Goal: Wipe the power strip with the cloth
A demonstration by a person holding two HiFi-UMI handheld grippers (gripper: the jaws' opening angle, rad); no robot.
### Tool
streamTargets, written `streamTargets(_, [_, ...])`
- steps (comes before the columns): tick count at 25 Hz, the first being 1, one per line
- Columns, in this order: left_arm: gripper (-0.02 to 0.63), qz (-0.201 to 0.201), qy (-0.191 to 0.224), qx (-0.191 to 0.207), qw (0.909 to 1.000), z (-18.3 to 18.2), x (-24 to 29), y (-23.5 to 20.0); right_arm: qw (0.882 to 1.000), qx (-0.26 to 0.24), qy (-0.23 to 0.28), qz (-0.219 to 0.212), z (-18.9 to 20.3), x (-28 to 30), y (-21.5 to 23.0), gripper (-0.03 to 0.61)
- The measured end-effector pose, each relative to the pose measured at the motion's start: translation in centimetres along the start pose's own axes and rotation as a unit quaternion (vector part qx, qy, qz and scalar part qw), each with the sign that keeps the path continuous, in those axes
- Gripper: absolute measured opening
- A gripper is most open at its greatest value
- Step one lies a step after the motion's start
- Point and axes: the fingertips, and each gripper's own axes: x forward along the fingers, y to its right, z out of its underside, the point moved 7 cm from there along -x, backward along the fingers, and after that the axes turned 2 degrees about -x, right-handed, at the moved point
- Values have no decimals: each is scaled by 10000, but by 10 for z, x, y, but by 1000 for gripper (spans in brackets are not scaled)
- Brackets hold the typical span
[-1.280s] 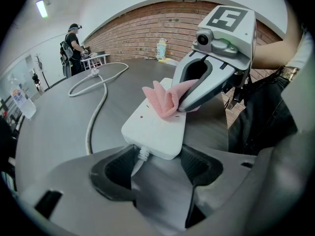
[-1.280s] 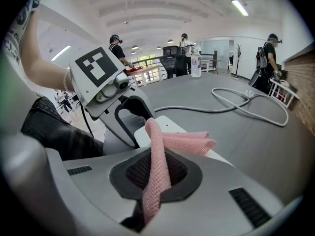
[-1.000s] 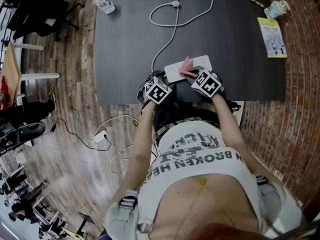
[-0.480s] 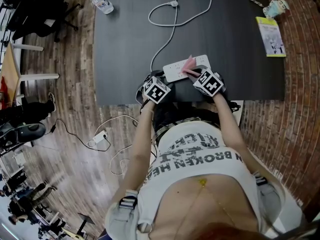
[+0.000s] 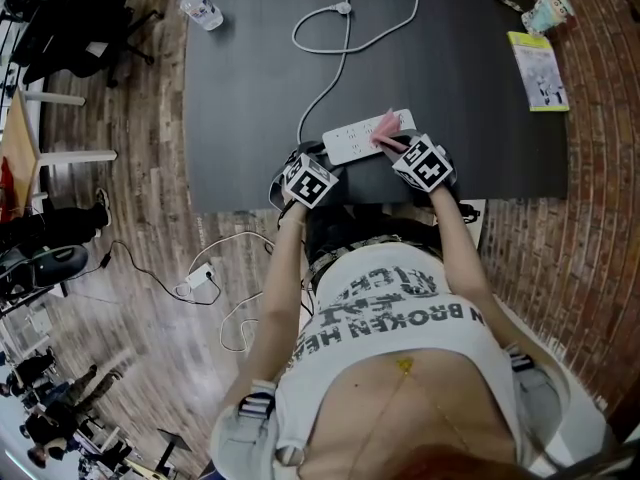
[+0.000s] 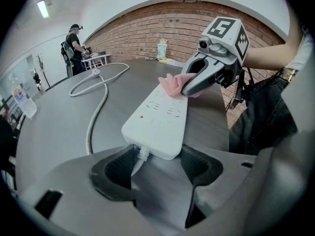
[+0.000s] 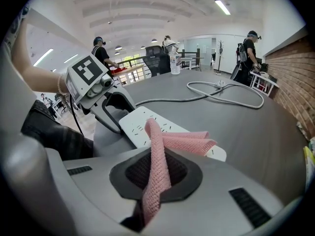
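Worktop (image 5: 250,88): dark, flat surface seen from above, with bare floorboards round it.
Power strip (image 6: 160,119): white, lying flat close to the near edge of the worktop, about midway along that edge and set at a slight slant to it.
Cable (image 6: 94,115): white, leaving the strip's left end and running toward the far edge of the worktop, where it lies in a loose loop.
Left hand-held gripper (image 6: 157,163): at the strip's cable end, with one jaw on each side of the casing. Both pads appear to press against it, so the strip is clasped.
Right hand-held gripper (image 7: 156,168): at the strip's other end, with its jaws closed on the cloth.
Cloth (image 7: 182,141): pink, with a waffle weave. A narrow band of it is pinched between the right jaws. The free part is folded over and rests on the top face of the strip, toward the strip's right end.
Bottle (image 5: 200,8): clear plastic, lying at the far left corner of the worktop, well apart from the strip.
Booklet (image 5: 537,71): yellow-green, lying near the far right corner of the worktop.
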Motion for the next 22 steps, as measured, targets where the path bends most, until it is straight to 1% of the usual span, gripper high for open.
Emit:
streamTargets(9, [278, -12, -6, 1, 10000, -1, 0, -1, 9999, 115, -2, 101, 6, -6, 8, 17])
streamTargets(15, [278, -15, -2, -3, 10000, -2, 0, 0, 9993, 302, 14, 207, 14, -13, 16, 17])
streamTargets(19, [278, -35, 66, 3, 10000, -3, -1, -1, 9988, 366, 28, 326, 18, -16, 20, 17])
streamTargets(22, [278, -9, 30, -1, 10000, -1, 0, 0, 9980, 443, 24, 450, 23, -20, 25, 17])
